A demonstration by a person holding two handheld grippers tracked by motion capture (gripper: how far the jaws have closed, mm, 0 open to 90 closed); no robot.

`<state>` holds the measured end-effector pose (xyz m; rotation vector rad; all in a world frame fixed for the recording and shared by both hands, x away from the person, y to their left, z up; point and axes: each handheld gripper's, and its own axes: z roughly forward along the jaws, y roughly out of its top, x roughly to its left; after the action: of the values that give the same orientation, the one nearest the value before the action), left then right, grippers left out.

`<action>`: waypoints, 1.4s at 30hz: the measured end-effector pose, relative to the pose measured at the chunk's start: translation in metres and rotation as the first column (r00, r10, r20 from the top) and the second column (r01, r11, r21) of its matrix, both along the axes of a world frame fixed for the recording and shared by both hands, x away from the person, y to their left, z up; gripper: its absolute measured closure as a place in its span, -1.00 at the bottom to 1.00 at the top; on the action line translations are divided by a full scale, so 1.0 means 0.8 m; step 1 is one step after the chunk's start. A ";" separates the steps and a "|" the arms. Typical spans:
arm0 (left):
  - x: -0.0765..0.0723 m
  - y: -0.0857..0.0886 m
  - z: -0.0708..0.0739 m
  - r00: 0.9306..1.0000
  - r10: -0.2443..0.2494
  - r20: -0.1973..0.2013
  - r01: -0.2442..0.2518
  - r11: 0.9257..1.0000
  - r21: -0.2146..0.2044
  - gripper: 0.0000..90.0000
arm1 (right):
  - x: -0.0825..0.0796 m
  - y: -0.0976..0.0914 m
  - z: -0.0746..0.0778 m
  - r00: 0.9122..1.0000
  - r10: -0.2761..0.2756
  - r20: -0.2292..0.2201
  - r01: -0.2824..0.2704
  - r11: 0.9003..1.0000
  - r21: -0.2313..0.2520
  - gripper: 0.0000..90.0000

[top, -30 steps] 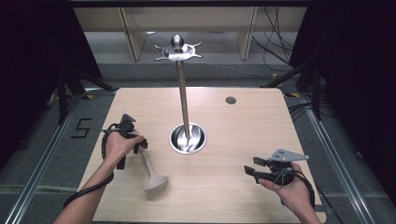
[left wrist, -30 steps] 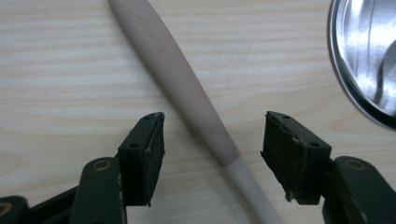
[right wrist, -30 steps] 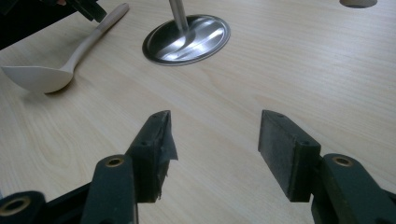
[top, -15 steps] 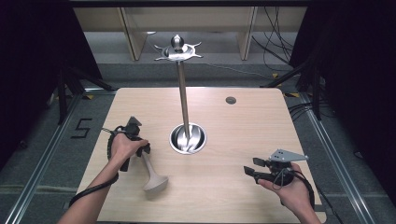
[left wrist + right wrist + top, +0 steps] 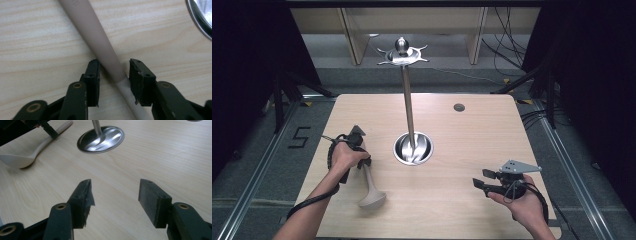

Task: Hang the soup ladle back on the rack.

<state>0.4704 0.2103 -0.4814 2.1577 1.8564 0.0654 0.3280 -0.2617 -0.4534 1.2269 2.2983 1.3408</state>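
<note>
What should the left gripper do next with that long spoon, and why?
Probably close a little more. The left gripper sits around the spoon's handle and its jaws have just been closing, yet in the left gripper view a small gap remains beside the handle, at least on one side. The spoon lies flat on the table, so a firm hold should come before any lifting.

L claw (image 5: 113, 72) half-closed, R claw (image 5: 113, 195) wide.

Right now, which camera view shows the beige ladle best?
The high view: the whole ladle lies on the table, handle under the left tongs. The left gripper view gives only its handle; the right gripper view shows it at the edge.
</note>
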 end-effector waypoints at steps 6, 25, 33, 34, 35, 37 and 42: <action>-0.006 -0.003 0.002 0.999 -0.049 -0.012 0.049 0.998 0.026 0.66 | 0.000 -0.001 0.000 1.000 0.002 -0.002 -0.002 1.000 0.001 0.00; -0.006 -0.001 0.000 0.994 -0.109 -0.008 0.109 0.994 0.023 0.66 | 0.002 -0.003 -0.001 0.999 0.013 0.038 -0.012 1.000 -0.026 -0.01; -0.038 0.024 0.012 0.982 -0.120 0.148 0.128 0.991 -0.047 0.68 | 0.003 -0.004 -0.001 0.999 0.008 0.043 -0.007 1.000 -0.027 -0.01; -0.041 0.026 0.015 0.980 -0.112 0.162 0.123 0.990 -0.062 0.68 | 0.003 -0.003 -0.001 0.999 0.013 0.039 -0.012 1.000 -0.024 -0.01; -0.047 0.028 0.020 0.977 -0.110 0.185 0.125 0.990 -0.071 0.68 | 0.003 -0.003 -0.001 0.999 0.013 0.039 -0.012 1.000 -0.024 -0.01; -0.057 0.035 0.028 0.957 -0.140 0.255 0.165 0.983 -0.078 0.68 | 0.003 -0.003 -0.001 0.999 0.009 0.047 -0.008 1.000 -0.029 -0.01; -0.097 0.045 0.047 0.885 -0.163 0.436 0.233 0.966 -0.111 0.68 | 0.000 -0.002 -0.001 1.000 -0.001 0.012 0.001 1.000 -0.011 -0.02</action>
<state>0.3927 0.2463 -0.4438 2.0120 1.3433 0.3050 0.3283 -0.2629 -0.4542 1.2133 2.2942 1.3298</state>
